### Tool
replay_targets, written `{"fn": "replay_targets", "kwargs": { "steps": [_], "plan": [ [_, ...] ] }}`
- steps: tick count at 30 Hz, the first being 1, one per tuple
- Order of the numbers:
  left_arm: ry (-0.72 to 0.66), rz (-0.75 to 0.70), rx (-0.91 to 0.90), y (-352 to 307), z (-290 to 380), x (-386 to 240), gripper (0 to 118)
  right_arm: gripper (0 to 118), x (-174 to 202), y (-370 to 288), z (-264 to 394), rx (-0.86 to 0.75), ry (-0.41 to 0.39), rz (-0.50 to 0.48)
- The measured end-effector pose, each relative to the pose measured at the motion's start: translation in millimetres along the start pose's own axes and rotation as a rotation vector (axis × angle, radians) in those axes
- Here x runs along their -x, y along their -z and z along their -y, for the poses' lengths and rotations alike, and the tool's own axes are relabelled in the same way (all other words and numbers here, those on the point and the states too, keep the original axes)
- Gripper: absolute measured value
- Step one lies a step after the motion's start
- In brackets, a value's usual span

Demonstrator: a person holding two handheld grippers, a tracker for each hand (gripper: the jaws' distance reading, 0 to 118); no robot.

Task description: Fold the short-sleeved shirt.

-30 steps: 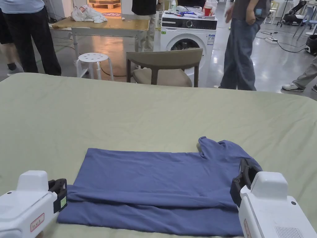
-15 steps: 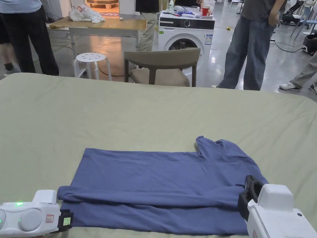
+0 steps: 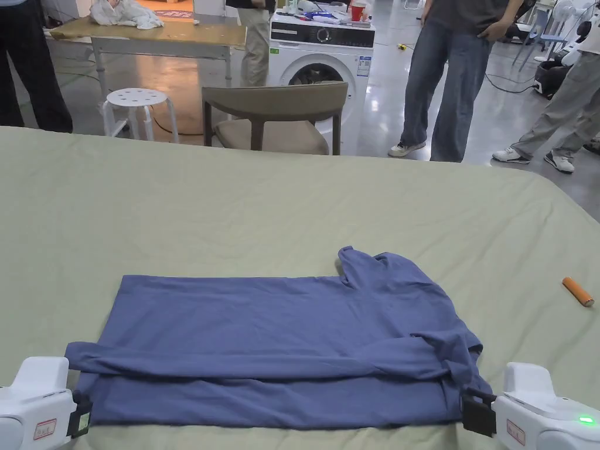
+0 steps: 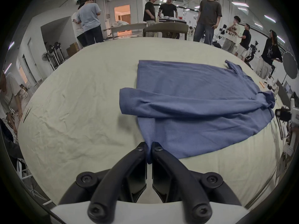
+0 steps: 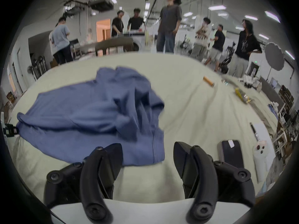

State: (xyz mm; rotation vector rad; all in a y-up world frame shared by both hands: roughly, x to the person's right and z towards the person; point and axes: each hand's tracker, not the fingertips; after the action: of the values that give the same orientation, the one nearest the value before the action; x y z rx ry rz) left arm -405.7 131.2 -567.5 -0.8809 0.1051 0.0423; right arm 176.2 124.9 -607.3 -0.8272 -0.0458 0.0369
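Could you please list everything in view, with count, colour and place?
shirt: one, blue, partly folded at the near edge of the bed.
bed sheet: one, pale green, under the shirt.
cylinder: one, orange, on the sheet right of the shirt.
chair: one, brown, beyond the bed.
stool: one, white, left of the chair.
washing machine: one, white, behind the chair.
table: one, wooden, far left.
people: several, standing past the bed.
left gripper: one, black jaws, shut on the shirt's near left corner.
right gripper: one, black jaws, open by the shirt's near right corner.
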Motion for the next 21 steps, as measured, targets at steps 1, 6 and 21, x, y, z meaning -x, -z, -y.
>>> {"fn": "replay_targets", "kwargs": {
  "steps": [1,6,21],
  "plan": [
    [-0.003,0.003,-0.008,-3.1,1.3,-0.2,1,69,-0.5,8.7,1.6,0.033,-0.007,-0.015],
    [0.003,0.004,-0.019,-0.7,2.8,5.3,1,38,10.7,23.6,7.4,0.054,-0.031,-0.059],
    [0.009,0.004,-0.087,-65.8,11.3,22.5,0,6,6.1,-95.3,1.8,-0.050,-0.070,-0.070]
  ]
}}
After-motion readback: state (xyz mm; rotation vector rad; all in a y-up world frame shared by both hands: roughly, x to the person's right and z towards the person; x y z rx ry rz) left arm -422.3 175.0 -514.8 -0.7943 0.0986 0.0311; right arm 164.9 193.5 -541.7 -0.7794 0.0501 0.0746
